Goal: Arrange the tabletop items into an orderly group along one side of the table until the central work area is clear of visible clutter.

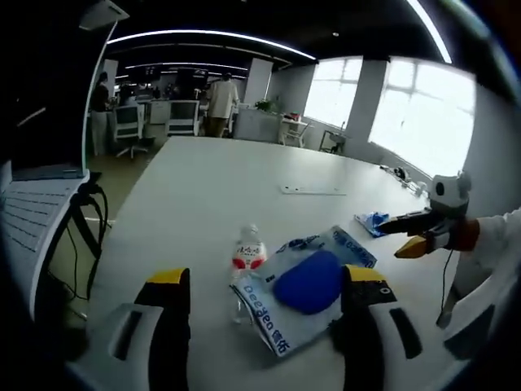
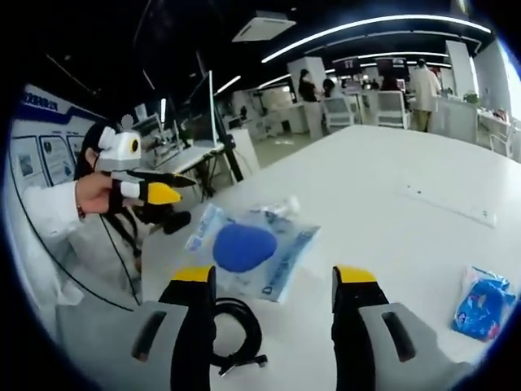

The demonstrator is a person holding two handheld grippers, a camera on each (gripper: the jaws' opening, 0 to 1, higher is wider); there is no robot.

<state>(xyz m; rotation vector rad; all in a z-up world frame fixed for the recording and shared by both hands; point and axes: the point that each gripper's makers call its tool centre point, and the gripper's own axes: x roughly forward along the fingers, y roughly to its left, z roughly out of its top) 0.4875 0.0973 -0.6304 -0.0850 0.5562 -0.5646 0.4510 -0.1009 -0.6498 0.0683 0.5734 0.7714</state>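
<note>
A clear plastic bag [image 1: 321,285] with blue print holds a round blue object [image 1: 309,281] and lies on the white table [image 1: 212,187]. A small water bottle [image 1: 248,254] with a red label stands by the bag's left edge. My left gripper [image 1: 267,275] is open, its jaws on either side of the bag's near end without touching it. My right gripper [image 1: 411,235] enters from the right, held by a hand, near a blue packet [image 1: 372,221]. In the right gripper view the bag [image 2: 281,252] lies just ahead of my open right gripper [image 2: 273,275], with the bottle [image 2: 281,208] behind it.
A thin flat strip [image 1: 313,191] lies further out on the table. A black cable [image 2: 232,330] coils near the right gripper's left jaw, and the blue packet [image 2: 482,305] lies to its right. A person in white holds my left gripper [image 2: 155,186]. Office chairs and desks stand beyond the table.
</note>
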